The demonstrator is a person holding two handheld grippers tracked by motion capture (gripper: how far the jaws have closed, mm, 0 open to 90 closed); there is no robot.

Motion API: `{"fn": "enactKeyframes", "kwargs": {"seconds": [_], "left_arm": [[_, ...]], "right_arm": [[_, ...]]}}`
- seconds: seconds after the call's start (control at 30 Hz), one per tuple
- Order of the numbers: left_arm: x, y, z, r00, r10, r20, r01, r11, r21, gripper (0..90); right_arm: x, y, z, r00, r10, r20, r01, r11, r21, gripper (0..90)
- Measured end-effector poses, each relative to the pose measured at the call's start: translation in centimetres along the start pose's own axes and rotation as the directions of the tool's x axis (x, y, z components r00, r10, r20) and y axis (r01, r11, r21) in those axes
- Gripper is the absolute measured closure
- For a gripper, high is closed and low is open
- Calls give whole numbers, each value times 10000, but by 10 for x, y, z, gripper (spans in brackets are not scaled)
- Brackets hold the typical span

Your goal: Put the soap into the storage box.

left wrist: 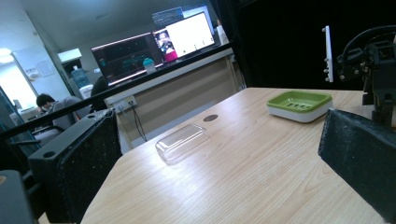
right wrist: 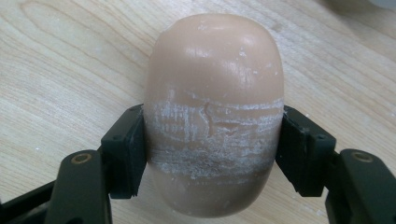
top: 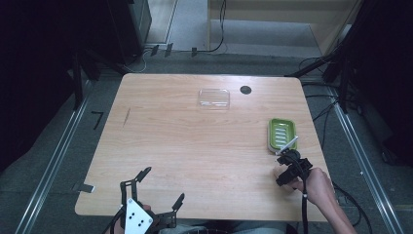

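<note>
The soap bar (right wrist: 214, 116) was gripped across its middle by the right claw (right wrist: 212, 154), pads pressed on both flanks, the bar lying on the worktop (top: 195, 141); a straight lift without squeezing harder was judged best, since the scuffed surface looked slippery. Just beyond that claw, the green soap dish (top: 282, 133) lay empty; farther off, the clear lid (top: 214, 98) held nothing. The left claw (top: 158, 187) was spread wide, grasping nothing.

On the table (top: 195, 146), the clear lid (top: 214, 98) lies near the far edge with a round hole (top: 246, 89) just right of it, the soap dish (top: 282, 134) sits by the right edge, and the soap bar (right wrist: 214, 112) lies nearer the front-right corner, before the dish.
</note>
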State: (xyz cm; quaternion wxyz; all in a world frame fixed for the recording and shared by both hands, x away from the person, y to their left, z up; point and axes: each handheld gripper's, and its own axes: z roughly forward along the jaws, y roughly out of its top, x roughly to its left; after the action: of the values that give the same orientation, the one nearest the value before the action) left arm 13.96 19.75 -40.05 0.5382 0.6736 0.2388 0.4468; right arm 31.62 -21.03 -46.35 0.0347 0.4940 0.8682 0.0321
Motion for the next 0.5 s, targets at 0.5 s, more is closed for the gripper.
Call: {"fn": "enactKeyframes", "kwargs": {"seconds": [0.5], "left_arm": [[0,0,0,10000,4,6,-4,10000,8,0]], "right_arm": [[-6,2,-7,9998,184,21,-183,9994,-305,336]]}}
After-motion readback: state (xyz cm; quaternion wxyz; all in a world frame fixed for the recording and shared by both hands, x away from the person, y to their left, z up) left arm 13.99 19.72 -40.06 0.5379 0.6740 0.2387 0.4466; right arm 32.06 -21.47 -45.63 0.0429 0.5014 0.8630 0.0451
